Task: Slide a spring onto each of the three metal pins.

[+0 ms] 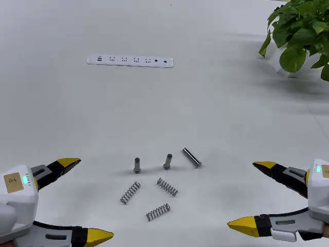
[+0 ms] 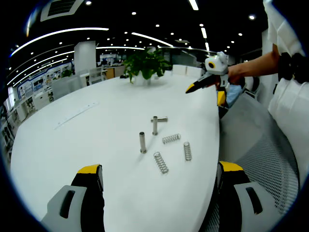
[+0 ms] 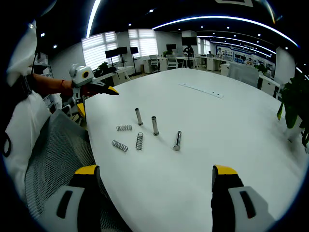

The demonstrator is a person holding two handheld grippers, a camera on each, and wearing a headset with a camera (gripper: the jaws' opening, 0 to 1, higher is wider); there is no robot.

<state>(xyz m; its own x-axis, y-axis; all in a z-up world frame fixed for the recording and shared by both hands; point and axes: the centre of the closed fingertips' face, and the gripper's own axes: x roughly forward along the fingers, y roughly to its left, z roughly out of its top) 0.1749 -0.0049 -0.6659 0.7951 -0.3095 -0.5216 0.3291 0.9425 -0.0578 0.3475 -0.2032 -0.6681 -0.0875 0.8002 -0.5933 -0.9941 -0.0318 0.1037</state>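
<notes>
The green leafy plant (image 1: pixel 300 31) is running off the head view's upper right corner. The yellow-tipped left gripper (image 1: pixel 92 199) is being cropped at lower left, the yellow-tipped right gripper (image 1: pixel 243 194) at lower right. Markings on the long white power strip (image 1: pixel 130 60) are showing too small to read.

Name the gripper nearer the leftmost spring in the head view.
Left. The left gripper hovers just left of that spring; the right gripper is well off to its right.

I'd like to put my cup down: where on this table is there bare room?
The table is bare between the power strip and the pins, and from there across to the plant. It is crowded where pins and springs sit.
</notes>
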